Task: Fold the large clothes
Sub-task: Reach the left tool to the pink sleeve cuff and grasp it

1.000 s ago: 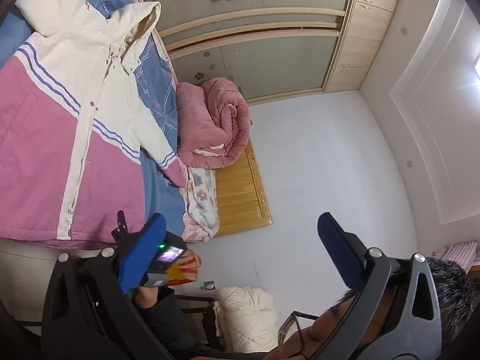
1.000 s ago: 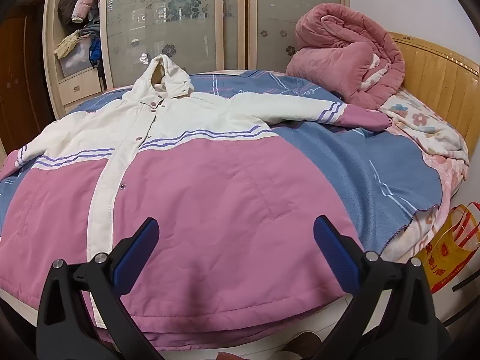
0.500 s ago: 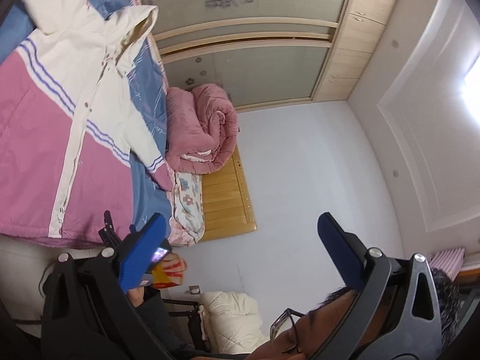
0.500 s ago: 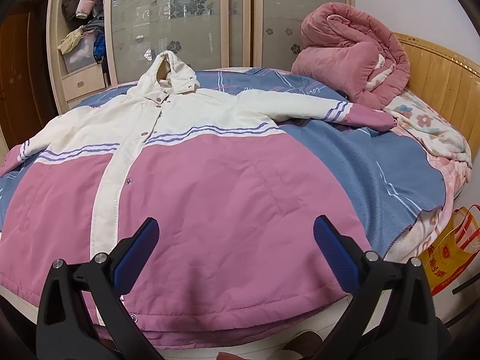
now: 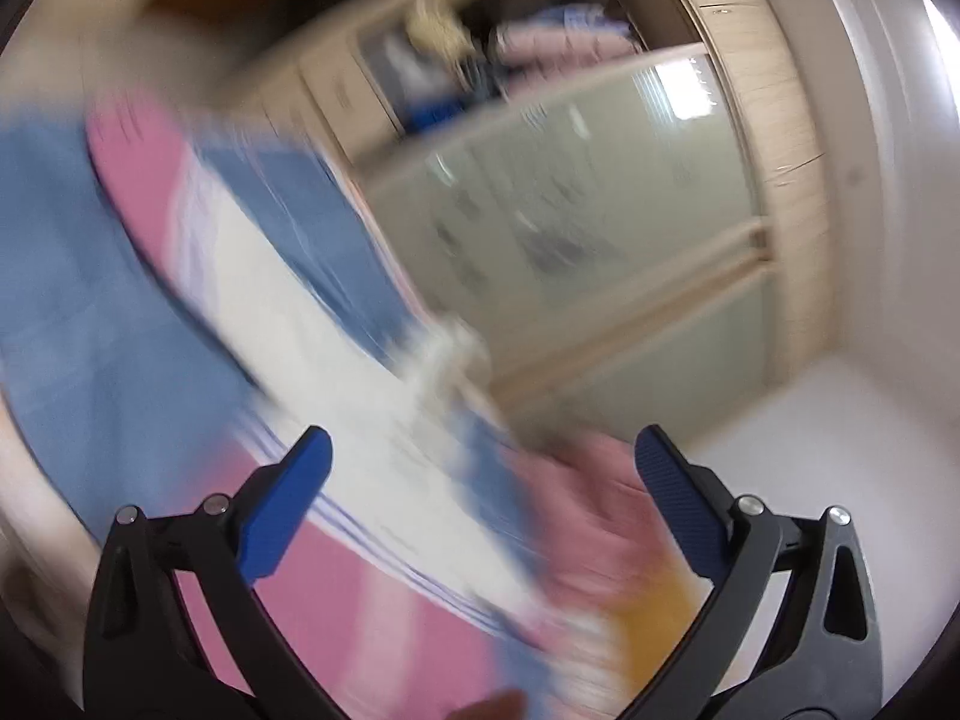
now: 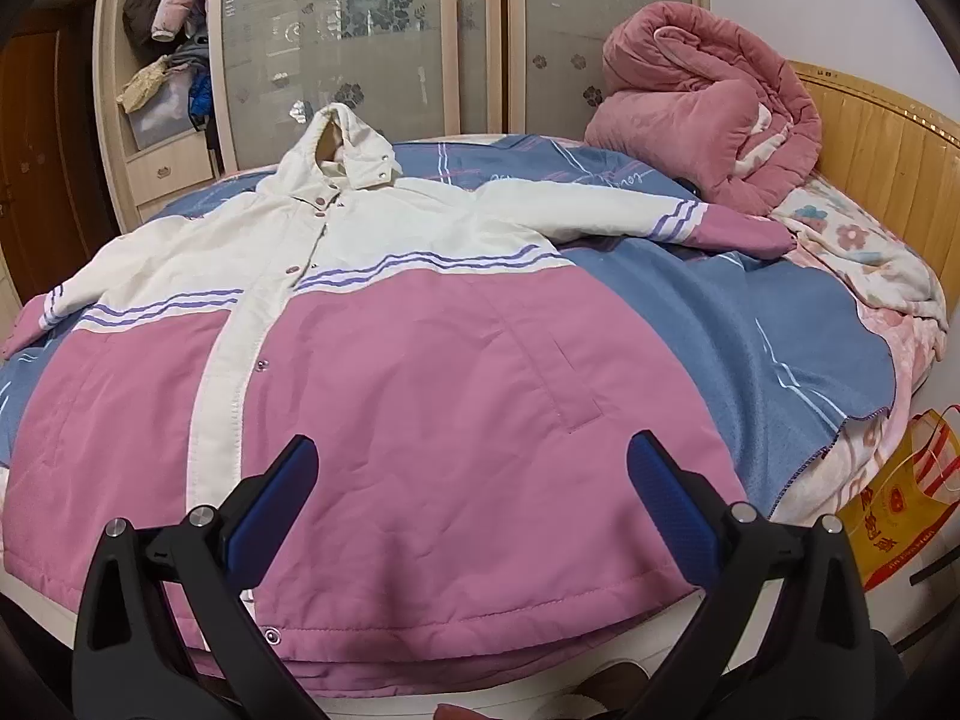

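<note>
A large hooded jacket [image 6: 420, 372], cream on top and pink below with purple stripes, lies spread flat and front up on the bed, both sleeves stretched out. My right gripper [image 6: 474, 480] hovers open over its pink hem with nothing between the blue fingers. The left wrist view is badly blurred by motion. It shows the jacket [image 5: 336, 396] as a streak of cream and pink across the blue sheet. My left gripper [image 5: 480, 480] is open and empty above it.
The blue bedsheet [image 6: 750, 324] covers a bed with a wooden headboard [image 6: 882, 156] on the right. A rolled pink quilt [image 6: 702, 120] lies near the right sleeve. A wardrobe with frosted sliding doors [image 6: 372, 42] stands behind. A yellow bag [image 6: 900, 510] hangs low right.
The left gripper has swung fast from facing the wall and ceiling round toward the bed and wardrobe, blurring its view. The right gripper has crept slightly closer to the hem.
</note>
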